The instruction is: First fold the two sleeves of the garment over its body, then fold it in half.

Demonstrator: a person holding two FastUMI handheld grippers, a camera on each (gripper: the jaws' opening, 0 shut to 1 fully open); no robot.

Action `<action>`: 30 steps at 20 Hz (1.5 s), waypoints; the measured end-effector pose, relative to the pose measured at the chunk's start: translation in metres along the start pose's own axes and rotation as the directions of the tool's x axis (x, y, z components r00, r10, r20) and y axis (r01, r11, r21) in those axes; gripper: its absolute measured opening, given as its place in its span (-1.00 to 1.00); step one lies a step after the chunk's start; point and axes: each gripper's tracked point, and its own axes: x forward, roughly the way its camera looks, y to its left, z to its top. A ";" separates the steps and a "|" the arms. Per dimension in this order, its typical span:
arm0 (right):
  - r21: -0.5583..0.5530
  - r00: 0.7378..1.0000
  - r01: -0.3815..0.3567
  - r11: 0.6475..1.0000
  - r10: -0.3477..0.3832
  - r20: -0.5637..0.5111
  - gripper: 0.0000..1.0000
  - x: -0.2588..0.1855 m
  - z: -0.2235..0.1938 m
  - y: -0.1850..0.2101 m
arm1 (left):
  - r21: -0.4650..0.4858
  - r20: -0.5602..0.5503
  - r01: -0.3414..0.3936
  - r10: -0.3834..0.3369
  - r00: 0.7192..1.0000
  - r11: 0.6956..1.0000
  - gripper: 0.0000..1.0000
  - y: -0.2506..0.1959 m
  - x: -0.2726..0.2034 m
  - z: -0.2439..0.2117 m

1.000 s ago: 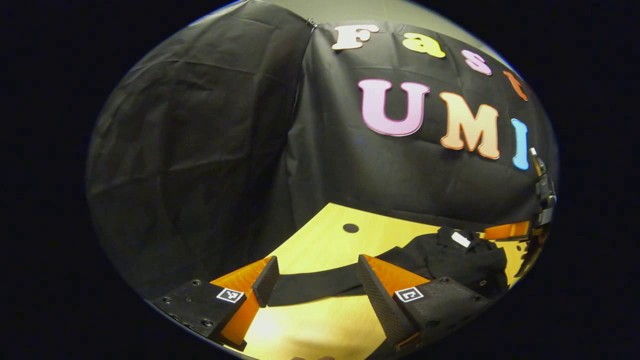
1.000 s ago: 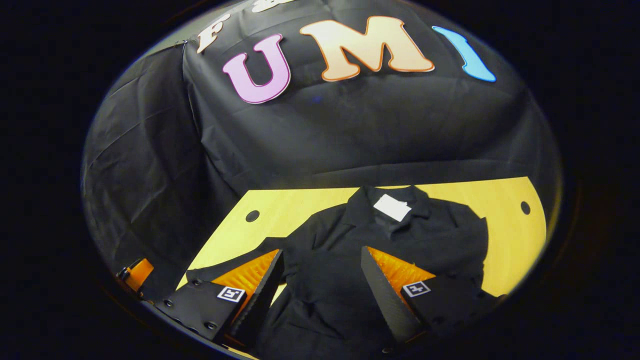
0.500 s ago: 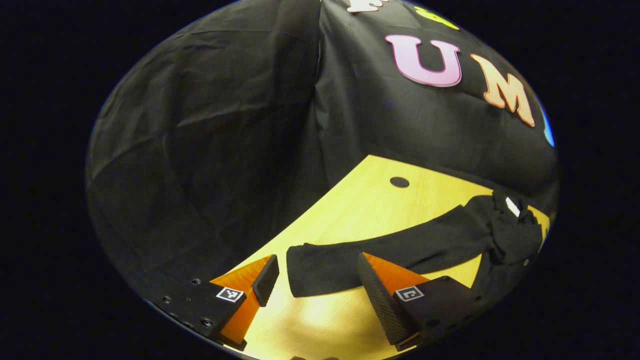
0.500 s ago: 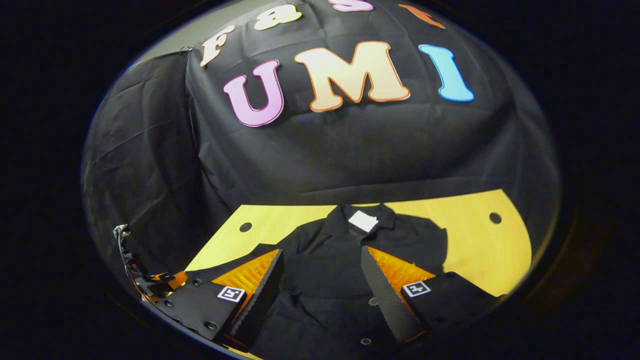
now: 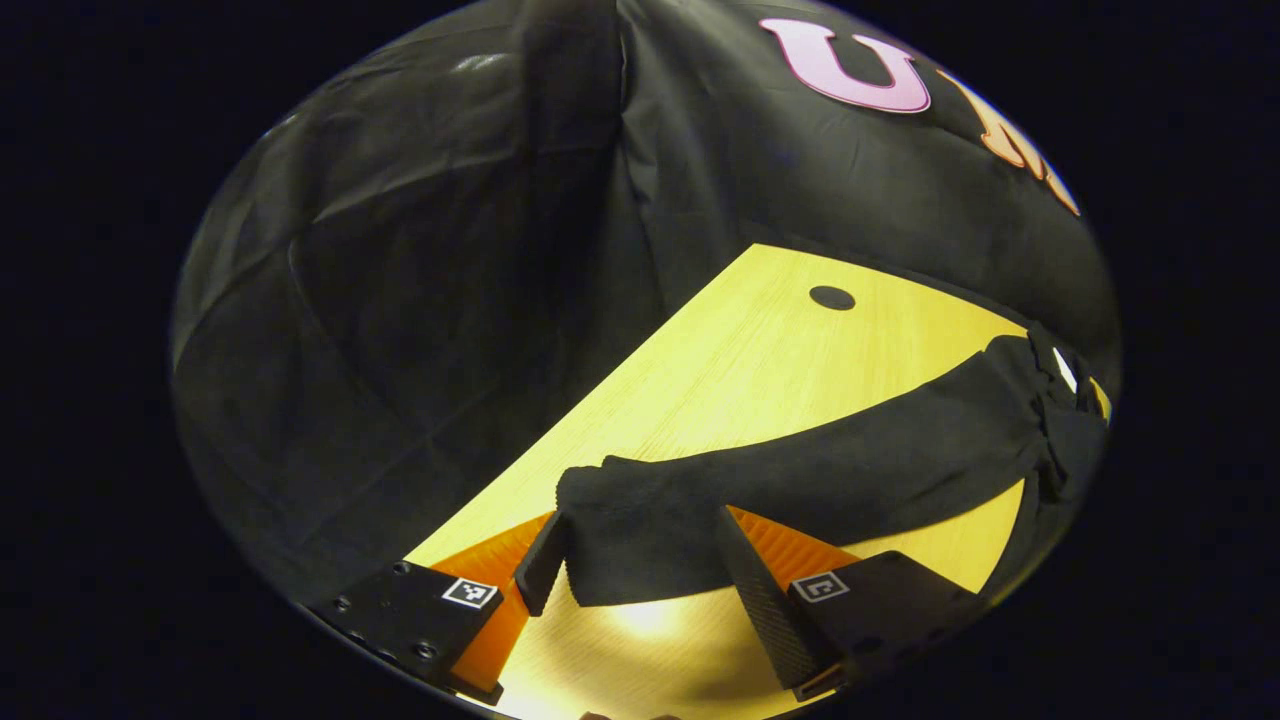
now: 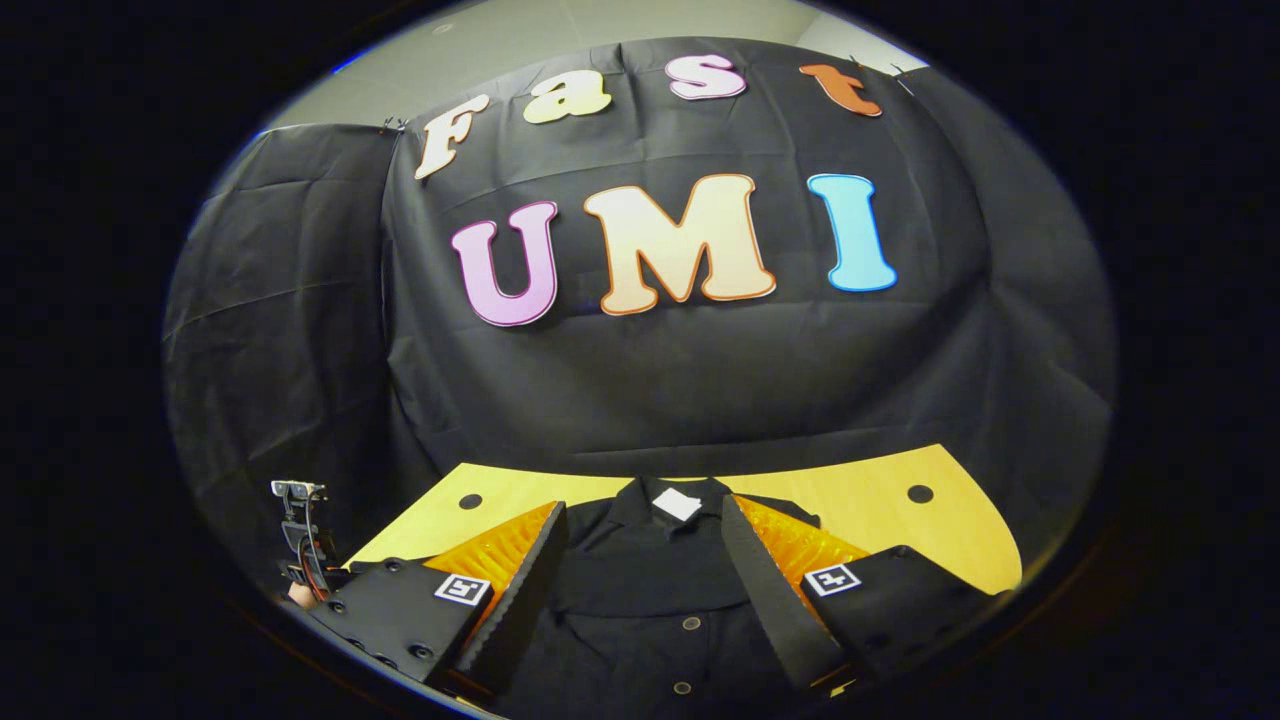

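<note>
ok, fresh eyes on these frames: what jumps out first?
The long black fabric sleeve stretched flat across the yellow wooden table, its cuff end lying between the open fingers of the left gripper. In the right gripper view, the black buttoned shirt with a white collar tag lies ahead of the open right gripper.

Walls: black cloth [image 6: 690, 380] hangs wrinkled behind and to the left, meeting in a corner fold [image 5: 600, 200].
Above the cloth: a pale wall strip [image 6: 560, 30] shows.
Surface: yellow light-wood top [image 5: 760, 370] with fine grain and small dark round holes [image 5: 831, 297], [image 6: 919, 493].
Light: a bright glare patch [image 5: 640, 615] lies on the near wood.
</note>
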 end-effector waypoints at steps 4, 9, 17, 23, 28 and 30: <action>0.017 0.999 0.038 0.999 -0.038 -0.020 0.95 -0.018 -0.012 -0.020 | -0.058 -0.047 0.088 -0.090 0.995 0.994 0.82 -0.013 0.000 0.000; 0.036 0.997 0.068 0.997 -0.067 -0.036 0.95 -0.023 -0.022 -0.034 | -0.028 -0.039 0.148 -0.149 0.988 0.989 -0.60 -0.033 0.008 0.004; 0.042 0.994 0.108 0.993 -0.107 -0.024 0.95 -0.042 -0.022 -0.059 | -0.054 0.043 0.286 -0.284 0.958 0.957 -1.00 -0.068 -0.033 0.055; 0.076 0.987 0.160 0.984 -0.159 -0.009 0.95 -0.062 -0.024 -0.093 | 0.086 0.177 0.500 -0.507 0.843 0.862 -1.00 -0.183 -0.122 0.121; 0.115 0.977 0.212 0.970 -0.212 -0.016 0.95 -0.090 -0.036 -0.129 | 0.114 0.145 0.683 -0.692 0.708 0.722 -1.00 -0.314 -0.194 0.119; 0.134 0.971 0.239 0.962 -0.238 -0.020 0.95 -0.102 -0.041 -0.148 | 0.118 0.121 0.734 -0.743 0.658 0.669 -1.00 -0.362 -0.217 0.110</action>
